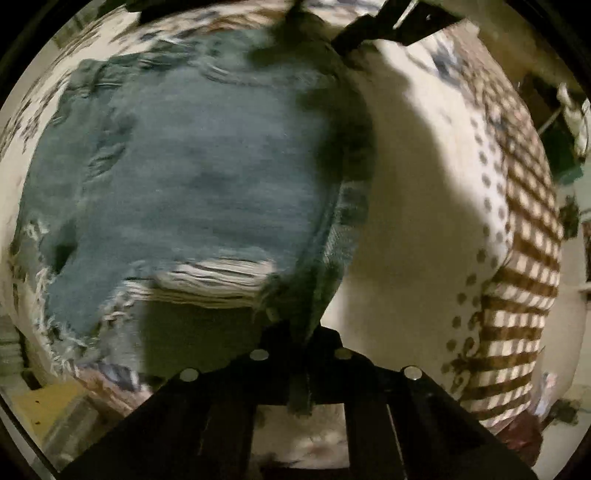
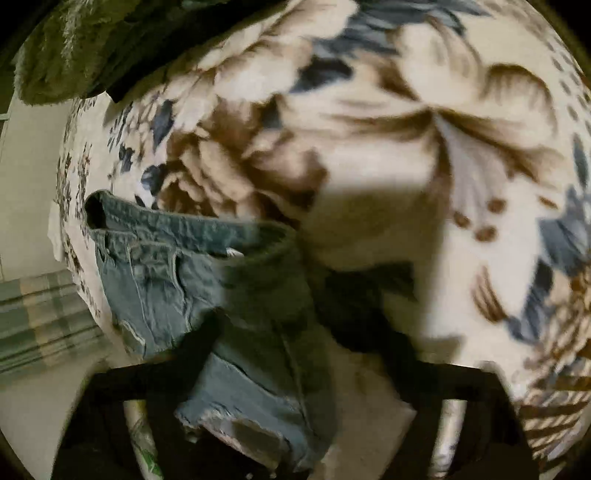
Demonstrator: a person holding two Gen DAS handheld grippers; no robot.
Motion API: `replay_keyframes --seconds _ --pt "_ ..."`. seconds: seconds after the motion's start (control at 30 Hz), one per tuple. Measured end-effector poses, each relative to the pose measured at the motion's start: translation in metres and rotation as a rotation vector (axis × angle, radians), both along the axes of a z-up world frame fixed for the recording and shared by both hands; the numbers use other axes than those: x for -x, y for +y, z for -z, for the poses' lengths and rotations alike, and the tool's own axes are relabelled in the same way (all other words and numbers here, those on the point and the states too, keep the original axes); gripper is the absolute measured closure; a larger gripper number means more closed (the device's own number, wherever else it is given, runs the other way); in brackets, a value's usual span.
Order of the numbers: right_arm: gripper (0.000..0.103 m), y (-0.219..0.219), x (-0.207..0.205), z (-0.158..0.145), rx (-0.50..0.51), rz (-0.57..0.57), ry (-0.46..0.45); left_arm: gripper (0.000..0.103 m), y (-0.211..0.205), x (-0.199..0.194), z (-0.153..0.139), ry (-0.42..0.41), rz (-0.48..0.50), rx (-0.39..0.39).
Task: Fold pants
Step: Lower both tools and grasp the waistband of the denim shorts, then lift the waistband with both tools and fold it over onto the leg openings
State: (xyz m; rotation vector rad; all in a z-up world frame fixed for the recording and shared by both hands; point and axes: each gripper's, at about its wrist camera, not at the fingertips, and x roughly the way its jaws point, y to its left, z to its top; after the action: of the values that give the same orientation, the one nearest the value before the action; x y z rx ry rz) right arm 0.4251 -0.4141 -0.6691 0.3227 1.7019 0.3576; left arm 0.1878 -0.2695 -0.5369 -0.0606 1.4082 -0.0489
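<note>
Ripped light-blue jeans (image 1: 184,177) lie spread on a floral blanket (image 1: 417,206). In the left wrist view my left gripper (image 1: 301,339) is shut on the jeans' side edge, with denim pinched between the black fingers. The other gripper shows at the top (image 1: 373,29), at the jeans' far end. In the right wrist view the waistband (image 2: 177,225) lies to the left, and the jeans (image 2: 258,369) run down between my right gripper's (image 2: 306,387) blurred black fingers. Its fingers stand apart, with denim draped over the left one.
The blanket (image 2: 406,147) with brown and blue flowers covers the bed; its checked brown border (image 1: 517,277) runs along the right. A dark green furry fabric (image 2: 85,44) lies at the top left. A plaid cloth (image 2: 44,317) is at the left, beyond the bed edge.
</note>
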Motion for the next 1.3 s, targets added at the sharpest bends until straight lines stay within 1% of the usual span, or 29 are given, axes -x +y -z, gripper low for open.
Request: replay_keyframes --seconds 0.03,0.07,0.13,0.23,0.27,0.33,0.37,0.43,0.47,0.53,0.63,0.67,0.73,0.77,0.87,0.9,0.97,1.07,1.13,1.17,1.23,1.3 --pt "0.071 0.004 0.000 -0.002 -0.013 0.006 -0.013 0.100 0.010 0.000 -0.010 -0.009 -0.014 0.018" --pt "0.071 0.008 0.001 -0.008 0.000 0.029 -0.024 0.100 0.020 0.001 -0.020 -0.021 -0.027 0.032" --pt "0.080 0.013 0.005 -0.019 0.000 0.048 -0.045 0.100 0.039 0.002 -0.038 -0.028 -0.051 0.072" --pt "0.082 0.025 0.014 -0.050 0.003 0.041 -0.086 0.100 0.075 0.007 -0.075 -0.066 -0.096 0.112" --pt "0.083 0.032 0.016 -0.064 0.002 0.042 -0.097 0.100 0.082 0.016 -0.078 -0.077 -0.112 0.124" --pt "0.083 0.044 0.021 -0.093 -0.004 0.043 -0.121 0.100 0.109 0.030 -0.095 -0.107 -0.151 0.144" --pt "0.084 0.049 0.021 -0.101 -0.005 0.043 -0.127 0.100 0.114 0.040 -0.093 -0.118 -0.169 0.149" --pt "0.085 0.068 0.022 -0.126 -0.014 0.029 -0.148 0.100 0.141 0.039 -0.104 -0.142 -0.233 0.162" --pt "0.085 0.085 0.021 -0.138 -0.018 0.021 -0.161 0.100 0.148 0.036 -0.102 -0.150 -0.259 0.161" --pt "0.086 0.118 0.018 -0.153 -0.026 0.005 -0.172 0.100 0.190 0.035 -0.110 -0.161 -0.332 0.165" --pt "0.086 0.160 0.013 -0.168 -0.028 -0.031 -0.186 0.100 0.232 0.029 -0.105 -0.181 -0.433 0.139" --pt "0.086 0.187 0.008 -0.172 -0.022 -0.056 -0.193 0.100 0.248 0.028 -0.102 -0.186 -0.465 0.133" --pt "0.086 0.223 0.001 -0.171 -0.008 -0.079 -0.203 0.100 0.279 0.023 -0.090 -0.190 -0.523 0.112" --pt "0.086 0.246 -0.003 -0.168 0.008 -0.097 -0.208 0.100 0.296 0.020 -0.080 -0.182 -0.554 0.114" --pt "0.087 0.298 -0.015 -0.144 0.067 -0.136 -0.201 0.100 0.324 0.012 -0.054 -0.154 -0.609 0.121" --pt "0.087 0.308 -0.016 -0.131 0.086 -0.145 -0.195 0.100 0.333 0.010 -0.043 -0.138 -0.630 0.135" --pt "0.087 0.326 -0.019 -0.111 0.124 -0.167 -0.191 0.100 0.348 0.004 -0.022 -0.112 -0.653 0.137" --pt "0.087 0.348 -0.021 -0.089 0.175 -0.191 -0.178 0.099 0.360 0.001 0.003 -0.080 -0.678 0.155" --pt "0.087 0.358 -0.022 -0.078 0.205 -0.207 -0.174 0.099 0.363 0.000 0.013 -0.069 -0.685 0.167" --pt "0.087 0.364 -0.022 -0.073 0.221 -0.223 -0.174 0.096 0.366 0.001 0.018 -0.058 -0.696 0.180" --pt "0.086 0.374 -0.023 -0.068 0.247 -0.248 -0.175 0.095 0.371 0.007 0.020 -0.063 -0.742 0.226" --pt "0.086 0.380 -0.025 -0.064 0.265 -0.269 -0.162 0.094 0.373 0.014 0.018 -0.067 -0.774 0.250"
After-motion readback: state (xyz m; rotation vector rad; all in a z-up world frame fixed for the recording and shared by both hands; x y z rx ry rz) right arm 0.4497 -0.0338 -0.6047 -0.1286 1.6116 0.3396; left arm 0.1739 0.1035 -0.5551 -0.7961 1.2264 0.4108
